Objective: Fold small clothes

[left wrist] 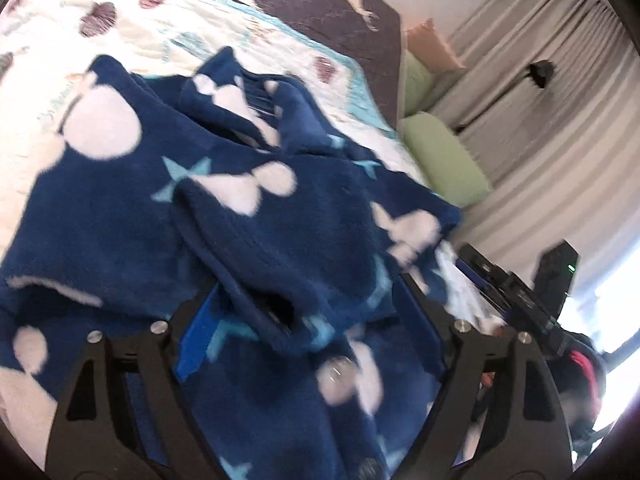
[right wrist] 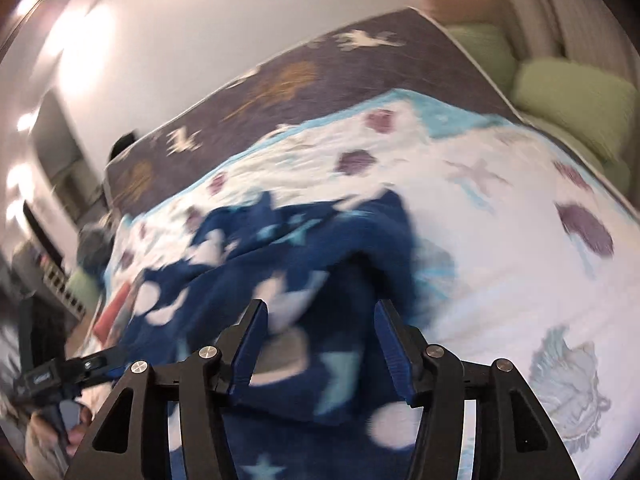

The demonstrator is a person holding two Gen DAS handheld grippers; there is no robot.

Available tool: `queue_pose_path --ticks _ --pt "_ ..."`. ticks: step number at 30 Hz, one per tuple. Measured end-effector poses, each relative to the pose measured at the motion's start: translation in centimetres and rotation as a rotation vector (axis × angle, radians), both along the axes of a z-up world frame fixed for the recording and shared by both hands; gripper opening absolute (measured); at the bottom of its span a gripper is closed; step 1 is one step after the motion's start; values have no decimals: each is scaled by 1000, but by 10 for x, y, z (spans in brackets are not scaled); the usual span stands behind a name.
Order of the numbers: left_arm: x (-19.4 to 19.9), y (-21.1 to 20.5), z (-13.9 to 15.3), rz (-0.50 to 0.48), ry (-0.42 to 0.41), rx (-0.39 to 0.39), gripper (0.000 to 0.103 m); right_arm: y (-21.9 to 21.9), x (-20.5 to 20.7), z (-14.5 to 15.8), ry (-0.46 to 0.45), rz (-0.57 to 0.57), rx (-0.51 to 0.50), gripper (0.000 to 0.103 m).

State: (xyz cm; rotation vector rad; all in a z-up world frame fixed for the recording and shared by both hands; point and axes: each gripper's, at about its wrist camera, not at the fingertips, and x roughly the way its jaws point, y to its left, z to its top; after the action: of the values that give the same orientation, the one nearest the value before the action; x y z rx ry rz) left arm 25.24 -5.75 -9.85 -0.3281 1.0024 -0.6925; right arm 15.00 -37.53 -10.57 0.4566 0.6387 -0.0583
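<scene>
A small navy fleece garment with white shapes and light-blue stars lies crumpled on the bed. In the left wrist view my left gripper is open, its blue-padded fingers spread around a fold of the fleece that lies between them. In the right wrist view the same garment fills the lower middle, blurred by motion. My right gripper is open, its fingers standing either side of a bunched part of the fleece, not closed on it. The right gripper also shows in the left wrist view at the right edge.
The bed carries a white quilt with shell prints over a dark brown blanket with deer shapes. Green pillows lie at the bed's far side by grey curtains. The left gripper shows at lower left in the right wrist view.
</scene>
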Motion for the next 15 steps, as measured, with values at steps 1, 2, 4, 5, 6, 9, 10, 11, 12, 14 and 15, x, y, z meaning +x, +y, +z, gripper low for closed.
queue_pose_path --ticks 1,2,4,5,6,9,10,11,12,14,15 --pt "5 -3 -2 25 7 23 58 -7 0 -5 11 -17 22 57" --pt "9 -4 -4 33 17 27 32 -11 1 -11 24 -32 43 57" --pt "18 -6 -2 33 47 14 10 -20 2 -20 62 -45 70 58" --pt "18 -4 4 35 27 -10 10 -22 7 -24 94 -50 68 62" --pt "15 -4 19 26 -22 -21 10 -26 11 -26 117 -60 65 62" --pt "9 -4 67 8 -165 -47 10 -35 31 -34 174 -75 75 62" --pt "6 0 85 14 -222 -55 10 -37 36 -34 174 -72 73 61" --pt "3 5 97 22 -268 -51 10 -39 41 -33 175 -77 60 57" --pt "1 12 110 37 -323 -31 10 -42 44 -31 173 -105 40 40" --pt "3 31 117 49 -352 -3 11 -53 39 -28 172 -191 35 27" --pt "7 38 112 43 -329 0 11 -62 31 -29 150 -223 87 32"
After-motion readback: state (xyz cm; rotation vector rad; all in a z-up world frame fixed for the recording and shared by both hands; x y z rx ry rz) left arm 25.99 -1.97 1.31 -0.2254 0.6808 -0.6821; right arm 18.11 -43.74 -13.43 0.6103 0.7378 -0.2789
